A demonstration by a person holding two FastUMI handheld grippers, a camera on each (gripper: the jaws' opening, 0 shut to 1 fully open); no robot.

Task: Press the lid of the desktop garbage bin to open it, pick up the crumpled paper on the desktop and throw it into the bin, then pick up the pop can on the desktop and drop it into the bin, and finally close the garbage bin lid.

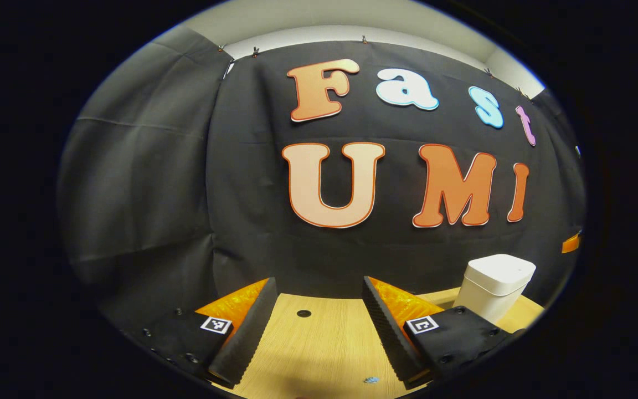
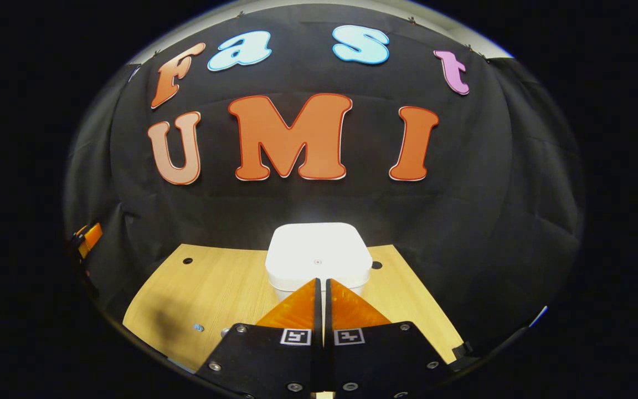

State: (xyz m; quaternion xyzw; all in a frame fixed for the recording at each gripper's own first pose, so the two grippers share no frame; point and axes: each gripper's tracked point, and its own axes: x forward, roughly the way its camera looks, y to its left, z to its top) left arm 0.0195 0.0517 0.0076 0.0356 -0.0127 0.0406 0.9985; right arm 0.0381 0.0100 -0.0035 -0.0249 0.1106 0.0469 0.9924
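A white square garbage bin (image 2: 319,255) stands on the wooden desktop (image 2: 214,288) with its lid down. My right gripper (image 2: 322,285) is shut with nothing between its fingers; its tips hover just above the near edge of the lid. In the left gripper view the same bin (image 1: 495,284) sits at the right, off to the side of my left gripper (image 1: 319,293), which stands open over bare wood with nothing between its fingers.
Black cloth walls close in the desk at the back and both sides. The desktop has small round holes (image 1: 303,313) (image 2: 187,260). A small blue scrap (image 1: 371,380) lies on the wood near my left gripper. The other gripper (image 2: 87,237) shows at the far left edge of the right gripper view.
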